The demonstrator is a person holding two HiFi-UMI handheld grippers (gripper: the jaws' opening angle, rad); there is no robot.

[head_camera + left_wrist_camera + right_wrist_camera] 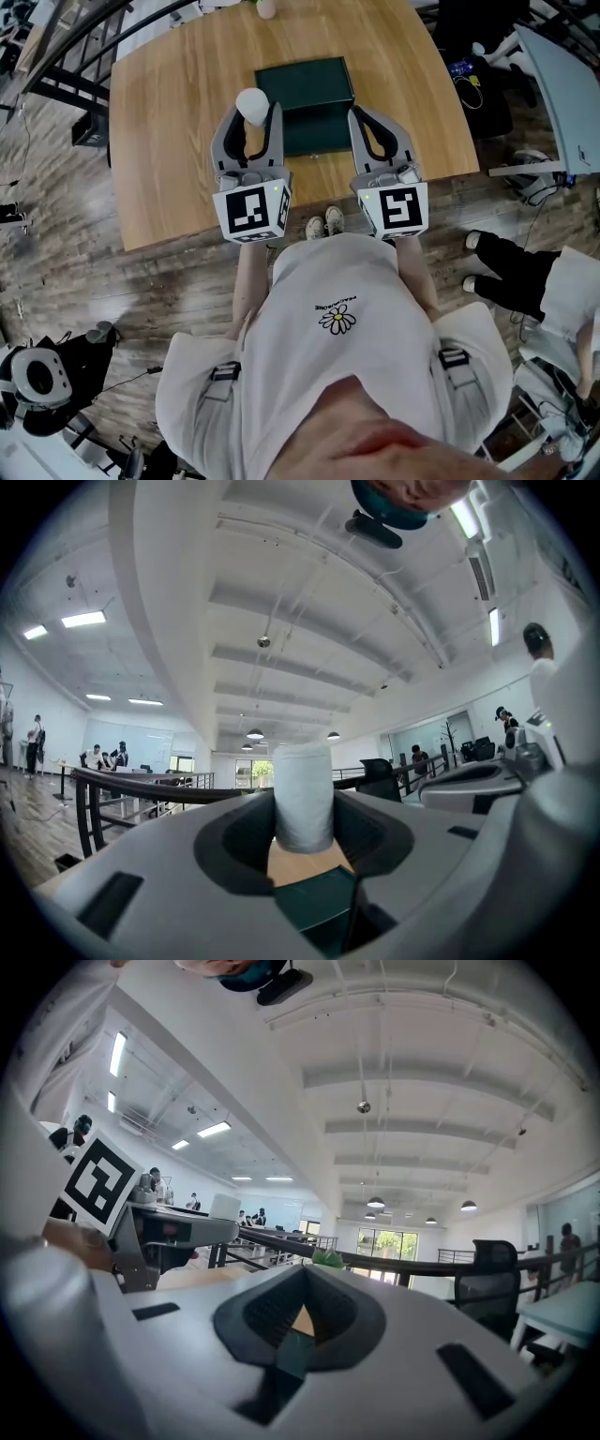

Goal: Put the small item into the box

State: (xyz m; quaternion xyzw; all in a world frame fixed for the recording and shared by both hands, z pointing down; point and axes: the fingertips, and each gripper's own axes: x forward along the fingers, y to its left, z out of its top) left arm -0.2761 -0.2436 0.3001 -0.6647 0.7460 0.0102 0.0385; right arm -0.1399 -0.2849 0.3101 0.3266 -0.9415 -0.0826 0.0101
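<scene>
A dark green box (pixel 305 103) lies on the round wooden table (pixel 169 141), lid shut as far as I can see. My left gripper (pixel 253 112) hangs over the box's left edge, shut on the small white item (pixel 251 103). In the left gripper view the white item (pixel 303 799) stands upright between the jaws of the left gripper (pixel 303 810), with the box (pixel 314 902) below. My right gripper (pixel 364 112) hovers at the box's right edge; in the right gripper view the right gripper (pixel 302 1277) is shut, its tips touching with nothing between them.
A small pale object (pixel 267 7) sits at the table's far edge. A person in black trousers (pixel 506 267) sits at the right, near a grey desk (pixel 562 84). A black railing (pixel 66 56) runs along the far left. My shoes (pixel 324 225) show below the near table edge.
</scene>
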